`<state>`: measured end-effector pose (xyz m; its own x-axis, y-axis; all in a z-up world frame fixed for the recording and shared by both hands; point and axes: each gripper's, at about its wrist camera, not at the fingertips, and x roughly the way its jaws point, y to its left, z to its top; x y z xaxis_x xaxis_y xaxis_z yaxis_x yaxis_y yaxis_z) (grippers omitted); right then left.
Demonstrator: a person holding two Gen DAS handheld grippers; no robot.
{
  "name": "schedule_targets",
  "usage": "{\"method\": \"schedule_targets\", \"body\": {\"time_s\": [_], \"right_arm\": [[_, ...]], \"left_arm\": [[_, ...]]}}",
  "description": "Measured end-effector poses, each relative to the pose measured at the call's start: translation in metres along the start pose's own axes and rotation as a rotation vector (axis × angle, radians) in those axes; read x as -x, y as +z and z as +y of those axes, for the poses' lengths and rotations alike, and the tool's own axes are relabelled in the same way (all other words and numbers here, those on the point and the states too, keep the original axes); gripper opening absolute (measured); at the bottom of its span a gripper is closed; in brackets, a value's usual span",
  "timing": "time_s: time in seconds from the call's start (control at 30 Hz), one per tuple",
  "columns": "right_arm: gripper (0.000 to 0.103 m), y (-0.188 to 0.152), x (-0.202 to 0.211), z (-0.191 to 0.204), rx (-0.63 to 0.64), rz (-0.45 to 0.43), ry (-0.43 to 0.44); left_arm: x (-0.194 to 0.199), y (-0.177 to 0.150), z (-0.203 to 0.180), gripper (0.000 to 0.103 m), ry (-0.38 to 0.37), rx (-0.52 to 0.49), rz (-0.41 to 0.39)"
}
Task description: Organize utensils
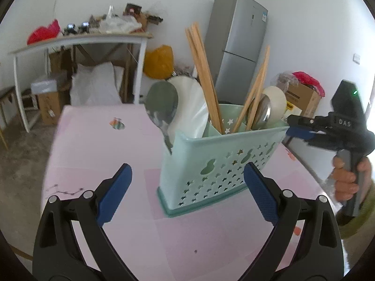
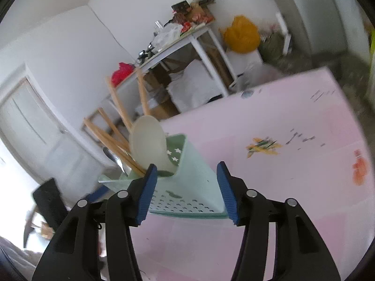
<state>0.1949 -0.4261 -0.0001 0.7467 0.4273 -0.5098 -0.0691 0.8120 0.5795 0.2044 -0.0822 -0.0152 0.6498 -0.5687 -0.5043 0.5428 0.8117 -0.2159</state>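
Observation:
A mint-green perforated utensil caddy (image 1: 211,166) stands on the pink table (image 1: 98,145). It holds wooden chopsticks (image 1: 204,79), a green-grey patterned spoon (image 1: 161,110), a white spoon (image 1: 194,107), a metal spoon (image 1: 262,112) and a cream spoon (image 1: 276,100). My left gripper (image 1: 187,192) is open and empty, a little in front of the caddy. My right gripper (image 2: 185,189) is open, its fingers on either side of the caddy's end (image 2: 187,187); it also shows in the left wrist view (image 1: 295,126) at the caddy's right end. Chopsticks (image 2: 117,135) and the cream spoon (image 2: 147,142) show there.
A white desk (image 1: 79,42) with clutter stands behind the table, with a grey fridge (image 1: 239,46), a yellow bag (image 1: 159,61) and cardboard boxes (image 1: 302,98) nearby. Small paper scraps (image 2: 262,146) and an orange mark (image 2: 359,171) lie on the pink table top.

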Motion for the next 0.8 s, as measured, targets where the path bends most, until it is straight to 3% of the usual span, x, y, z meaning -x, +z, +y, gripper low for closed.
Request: {"method": "schedule_targets", "body": {"time_s": [0.23, 0.8], "right_arm": [[0.056, -0.005, -0.025, -0.009, -0.063, 0.043, 0.194], [0.057, -0.045, -0.016, 0.041, -0.057, 0.065, 0.148]], "left_arm": [[-0.023, 0.007, -0.002, 0.092, -0.097, 0.028, 0.046], [0.012, -0.006, 0.013, 0.092, -0.061, 0.11, 0.048]]}}
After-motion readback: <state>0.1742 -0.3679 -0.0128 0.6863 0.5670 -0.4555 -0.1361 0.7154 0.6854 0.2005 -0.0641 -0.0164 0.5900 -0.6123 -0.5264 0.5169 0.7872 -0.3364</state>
